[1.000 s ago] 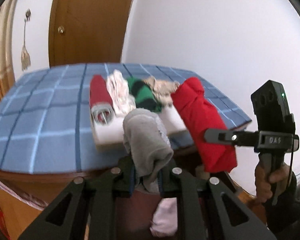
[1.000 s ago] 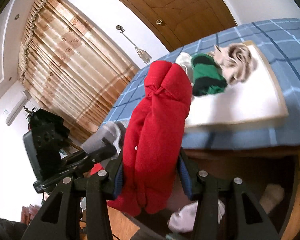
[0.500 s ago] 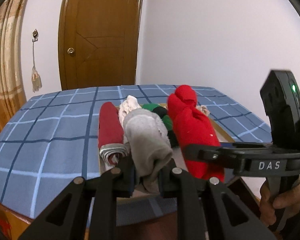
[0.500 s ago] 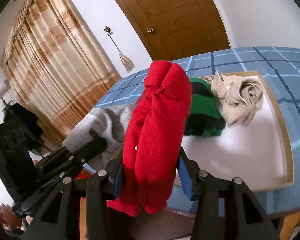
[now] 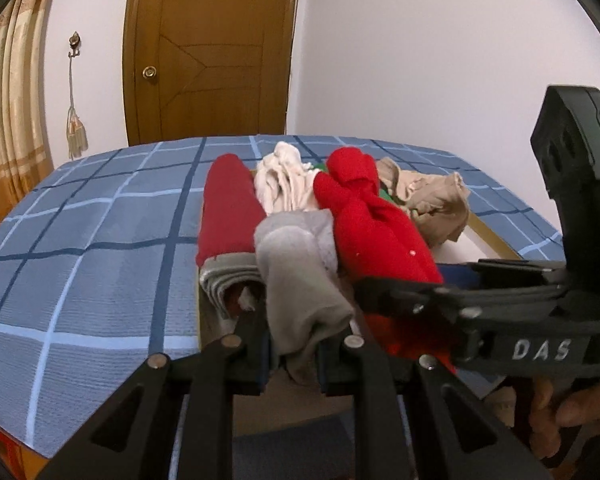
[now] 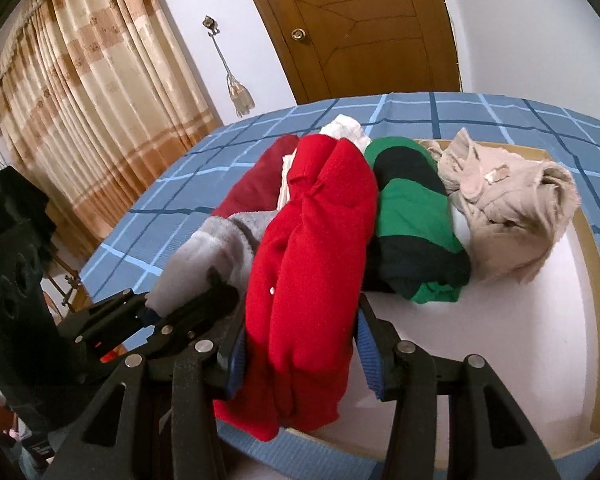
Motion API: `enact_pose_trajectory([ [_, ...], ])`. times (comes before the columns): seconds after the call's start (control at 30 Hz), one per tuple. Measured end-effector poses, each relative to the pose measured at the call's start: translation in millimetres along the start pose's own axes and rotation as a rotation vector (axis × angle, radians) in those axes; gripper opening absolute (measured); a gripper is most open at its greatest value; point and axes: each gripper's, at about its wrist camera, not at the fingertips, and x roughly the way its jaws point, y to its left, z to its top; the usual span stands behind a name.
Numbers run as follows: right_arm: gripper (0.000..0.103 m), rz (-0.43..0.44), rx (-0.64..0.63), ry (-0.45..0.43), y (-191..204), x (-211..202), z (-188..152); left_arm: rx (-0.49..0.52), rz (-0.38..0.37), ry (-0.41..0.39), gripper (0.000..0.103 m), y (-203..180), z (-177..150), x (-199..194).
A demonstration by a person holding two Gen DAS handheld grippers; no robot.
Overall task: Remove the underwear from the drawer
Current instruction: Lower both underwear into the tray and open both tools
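Since the earlier frame both grippers have carried their rolls forward: the tray (image 6: 580,236), then ahead of them, now lies under and around both rolls, and the open drawer has dropped out of view. The worktop (image 5: 100,216), covered in a blue checked cloth, fills the middle of each view; a brown door (image 5: 212,48) stands at upper centre of the left wrist view, and striped curtains (image 6: 80,92) fill the upper left of the right wrist view. The white, wood-rimmed tray sits at centre right. It carries 4 pieces in a row: a dark red roll with a grey band (image 5: 228,216), a cream bundle (image 5: 284,180), a green and black roll (image 6: 412,224) and a beige crumpled piece (image 6: 508,208). The right gripper (image 6: 300,340), at lower centre of its own view, has its jaws part spread and pinching the bright red underwear roll (image 6: 316,240), which stands tilted over the tray's near edge. The left gripper (image 5: 294,344), at lower centre of its view, has its jaws pressed close on the grey underwear roll (image 5: 300,276), just left of the red one. A hand (image 5: 560,412) grips the right gripper's handle at lower right.
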Motion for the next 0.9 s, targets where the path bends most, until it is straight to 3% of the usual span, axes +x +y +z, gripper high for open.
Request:
enact_pose_trajectory([
  [0.33, 0.051, 0.037, 0.042, 0.018, -9, 17, -4, -0.037, -0.003, 0.046, 0.021, 4, -6, 15],
  [0.5, 0.053, 0.071, 0.088, 0.018, -15, 20, -8, -0.008, 0.017, 0.045, 0.025, 0, -8, 15],
  [0.63, 0.058, 0.096, 0.091, 0.000, -15, 19, -12, 0.016, 0.030, 0.057, 0.039, -7, -10, 14],
  [0.73, 0.066, 0.112, 0.138, -0.005, -20, 15, -13, 0.024, 0.044, 0.061, 0.057, -13, -10, 10],
  [0.77, 0.066, 0.097, 0.150, -0.014, -20, 13, -14, 0.035, 0.096, 0.046, 0.075, -16, -10, 5],
  [0.83, 0.066, 0.097, 0.148, -0.052, -19, 4, -16, 0.046, 0.125, 0.012, 0.082, -18, -8, -4],
  [0.9, 0.066, 0.094, 0.143, -0.086, -16, -7, -17, 0.039, 0.149, -0.008, 0.100, -18, -6, -13],
])
